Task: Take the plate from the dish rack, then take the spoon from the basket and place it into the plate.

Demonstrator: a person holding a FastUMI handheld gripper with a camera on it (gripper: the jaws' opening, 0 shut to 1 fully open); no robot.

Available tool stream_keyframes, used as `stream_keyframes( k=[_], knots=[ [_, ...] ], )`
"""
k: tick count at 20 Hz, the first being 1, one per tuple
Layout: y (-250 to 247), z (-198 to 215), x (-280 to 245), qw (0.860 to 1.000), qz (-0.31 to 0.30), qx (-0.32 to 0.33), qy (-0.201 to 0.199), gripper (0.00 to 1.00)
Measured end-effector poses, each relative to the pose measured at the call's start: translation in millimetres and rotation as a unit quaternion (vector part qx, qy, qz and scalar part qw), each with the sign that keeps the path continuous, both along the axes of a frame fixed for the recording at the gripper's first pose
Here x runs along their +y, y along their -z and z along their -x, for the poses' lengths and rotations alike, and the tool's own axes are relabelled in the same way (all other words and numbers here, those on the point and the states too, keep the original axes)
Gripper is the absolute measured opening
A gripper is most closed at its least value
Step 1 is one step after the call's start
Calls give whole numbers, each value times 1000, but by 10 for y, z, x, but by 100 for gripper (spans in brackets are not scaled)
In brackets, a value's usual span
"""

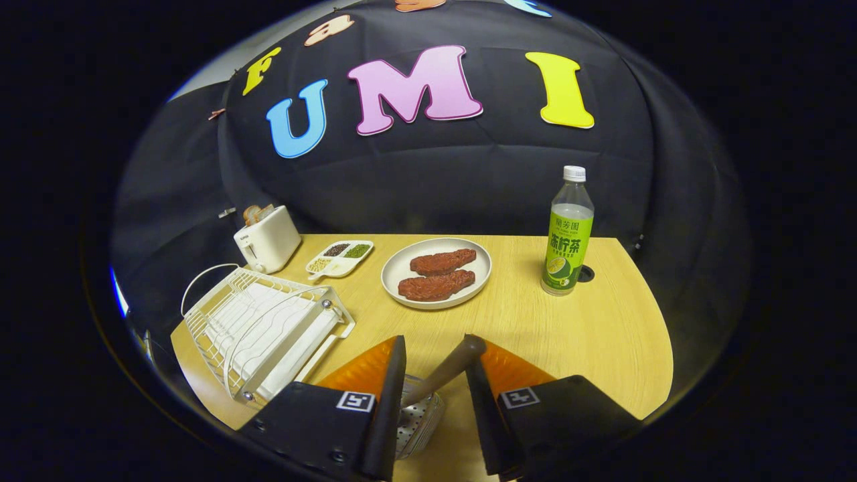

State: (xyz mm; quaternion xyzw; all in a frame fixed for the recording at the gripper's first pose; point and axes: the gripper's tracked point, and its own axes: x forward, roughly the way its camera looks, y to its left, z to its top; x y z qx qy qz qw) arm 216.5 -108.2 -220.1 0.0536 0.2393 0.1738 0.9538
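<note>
On the wooden table (535,321), the plate (402,271) is already set out; the spoon (450,369) is being approached in its basket (422,418) by the gripper (435,375), fingers spread, nothing grasped.

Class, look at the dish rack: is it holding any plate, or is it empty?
Empty: the dish rack shows bare wires; the plate lies on the table.

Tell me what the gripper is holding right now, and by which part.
Whether the gripper holds anything cannot be told. The spoon's brown handle slants between the fingers, touching one of them, over the basket, but a two-sided press isn't visible.
</note>
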Motion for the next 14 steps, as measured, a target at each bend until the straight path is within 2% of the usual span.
stream_keyframes(
  k=[3, 9, 14],
  knots=[
    [47, 23, 14, 1000, -6, 15, -2, 33],
    [-95, 83, 164, 999, -47, 24, -12, 17],
    [-307, 203, 183, 1000, -19, -5, -17, 12]
  ],
)
